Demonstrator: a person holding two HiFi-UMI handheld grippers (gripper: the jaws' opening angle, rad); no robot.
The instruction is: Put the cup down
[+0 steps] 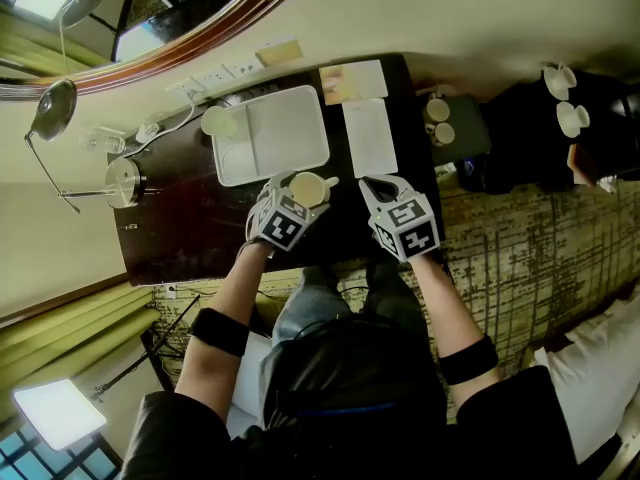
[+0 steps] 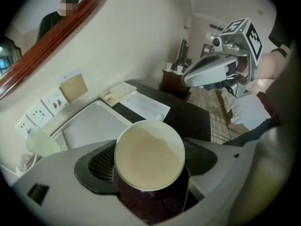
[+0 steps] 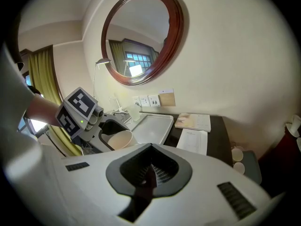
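Beside the tray's [image 1: 285,128] near edge, over bare worktop [image 1: 190,230], your left hand-held gripper [image 1: 301,196] clamped the cup [image 1: 309,186]; your right hand-held gripper [image 1: 377,185] was closed, empty.

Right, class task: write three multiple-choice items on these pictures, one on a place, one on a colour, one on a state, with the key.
1. Where does the white tray lie? A on the dark table; B on the patterned carpet; C on a chair.
2. What colour is the cup between the left gripper's jaws? A red; B cream; C blue.
3. How do the right gripper's jaws stand? A wide apart; B closed on paper; C shut, nothing between them.
Key: 1 A, the head view shows it there; 2 B, the left gripper view shows pale cream; 3 C, the right gripper view shows them together.
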